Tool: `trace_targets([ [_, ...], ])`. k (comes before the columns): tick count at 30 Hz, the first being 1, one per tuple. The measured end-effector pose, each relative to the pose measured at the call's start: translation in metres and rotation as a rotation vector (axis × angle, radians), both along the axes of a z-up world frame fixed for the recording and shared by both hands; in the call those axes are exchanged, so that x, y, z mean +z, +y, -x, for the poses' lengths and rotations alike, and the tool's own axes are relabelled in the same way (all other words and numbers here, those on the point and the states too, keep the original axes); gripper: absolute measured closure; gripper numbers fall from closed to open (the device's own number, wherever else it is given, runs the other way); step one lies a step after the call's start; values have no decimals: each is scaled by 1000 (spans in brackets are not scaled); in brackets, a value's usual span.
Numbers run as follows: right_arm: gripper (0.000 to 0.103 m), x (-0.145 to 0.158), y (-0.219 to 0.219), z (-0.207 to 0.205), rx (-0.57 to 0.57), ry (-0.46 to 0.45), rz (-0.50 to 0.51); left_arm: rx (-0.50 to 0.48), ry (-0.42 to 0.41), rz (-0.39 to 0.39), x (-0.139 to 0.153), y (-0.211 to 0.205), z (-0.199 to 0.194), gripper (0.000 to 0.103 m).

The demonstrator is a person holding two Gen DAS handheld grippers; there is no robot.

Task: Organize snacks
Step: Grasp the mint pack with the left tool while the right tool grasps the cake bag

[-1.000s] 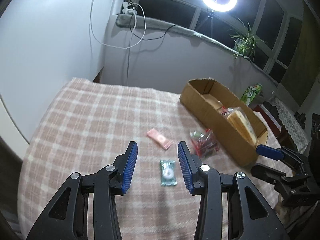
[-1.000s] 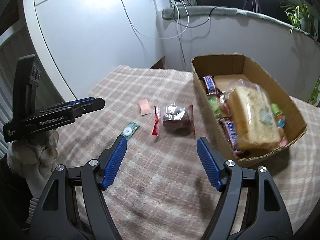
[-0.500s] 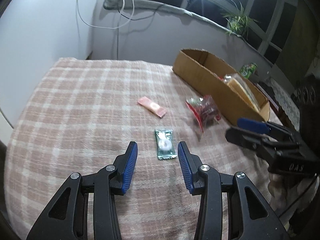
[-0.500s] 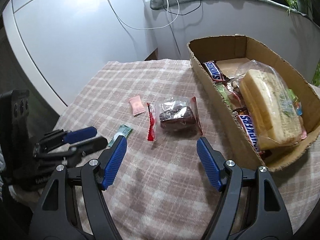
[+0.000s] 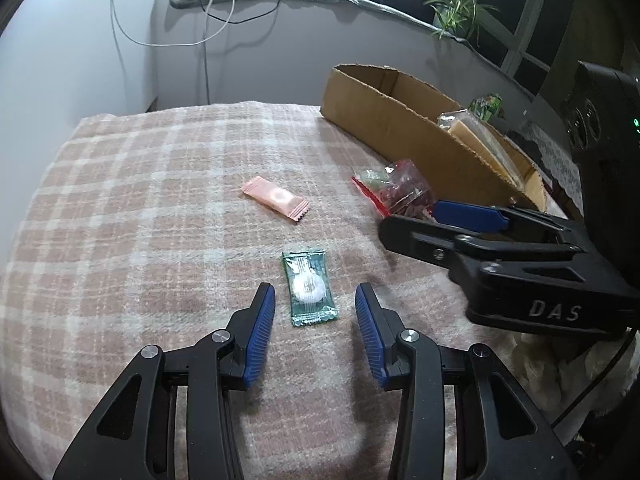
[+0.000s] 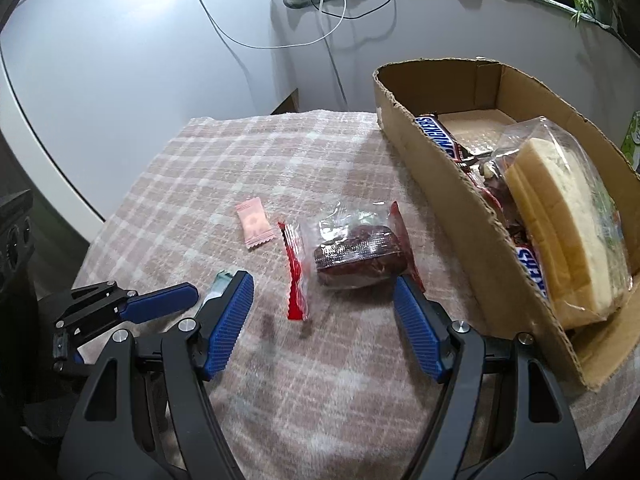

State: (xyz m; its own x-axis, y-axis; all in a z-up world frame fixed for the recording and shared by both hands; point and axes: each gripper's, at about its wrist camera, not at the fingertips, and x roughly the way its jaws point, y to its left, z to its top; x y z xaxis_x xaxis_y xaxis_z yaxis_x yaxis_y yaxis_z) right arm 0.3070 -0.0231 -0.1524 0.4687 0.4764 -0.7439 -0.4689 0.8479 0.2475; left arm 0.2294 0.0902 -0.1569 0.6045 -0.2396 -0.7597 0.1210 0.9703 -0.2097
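A small green candy packet (image 5: 310, 288) lies on the checked cloth, its near end between the tips of my open left gripper (image 5: 315, 294). A pink candy packet (image 5: 276, 199) lies farther out. A clear, red-edged packet with a dark cake (image 6: 352, 254) lies just beyond my open right gripper (image 6: 324, 286); it also shows in the left wrist view (image 5: 394, 192). A cardboard box (image 6: 452, 184) to the right holds Snickers bars (image 6: 440, 136) and a bagged sponge cake (image 6: 568, 216). The right gripper appears in the left wrist view (image 5: 444, 224).
The checked cloth (image 5: 140, 208) covers the table up to a white wall. Cables (image 6: 320, 20) hang at the back. A plant (image 5: 456, 12) stands on the window ledge. A green packet (image 5: 486, 106) sits beyond the box.
Both grippers have moved forward and down towards the table. The green packet is now at my left fingertips, and the cake packet is now close to my right ones.
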Motion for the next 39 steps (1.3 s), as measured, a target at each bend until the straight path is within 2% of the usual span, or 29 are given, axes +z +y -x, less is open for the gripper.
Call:
trace_targets([
  [6,28,-6,7,-13,-18,25,23,-21,10,-26,-2,-4,-7,63],
  [11,28,-8,12,-17,-34,31,31,-28,14,-50,-2,-7,-9,73],
  [15,40,-9,10,-20,-63,32,26,-29,11,-61,-3,-5,-10,81],
  [18,48,-9,8,-21,-87,29,22,-30,12,-53,-4,-2,-11,81],
  [20,58,-9,9,-22,-85,23,21,-31,11,-55,-4,-2,-11,81],
  [22,77,-10,9,-21,-80,23,16,-30,10,-56,-4,-2,-11,81],
  [23,82,-11,9,-22,-79,24,12,-30,9,-55,-4,-2,-10,81],
  [26,83,-11,10,-22,-66,31,15,-27,8,-51,-4,-1,-10,81],
  [27,82,-10,9,-21,-63,30,16,-26,8,-50,-4,-1,-10,81],
  [29,69,-9,10,-19,-45,31,20,-25,9,-46,-4,0,-10,81],
  [31,33,-6,13,-16,-40,13,25,-27,10,-42,-4,1,-9,81],
  [35,29,6,15,-15,-62,-11,9,-21,9,-33,-3,3,-10,81],
  [39,26,8,21,-30,-136,47,-8,-20,7,-30,-3,5,-8,81],
])
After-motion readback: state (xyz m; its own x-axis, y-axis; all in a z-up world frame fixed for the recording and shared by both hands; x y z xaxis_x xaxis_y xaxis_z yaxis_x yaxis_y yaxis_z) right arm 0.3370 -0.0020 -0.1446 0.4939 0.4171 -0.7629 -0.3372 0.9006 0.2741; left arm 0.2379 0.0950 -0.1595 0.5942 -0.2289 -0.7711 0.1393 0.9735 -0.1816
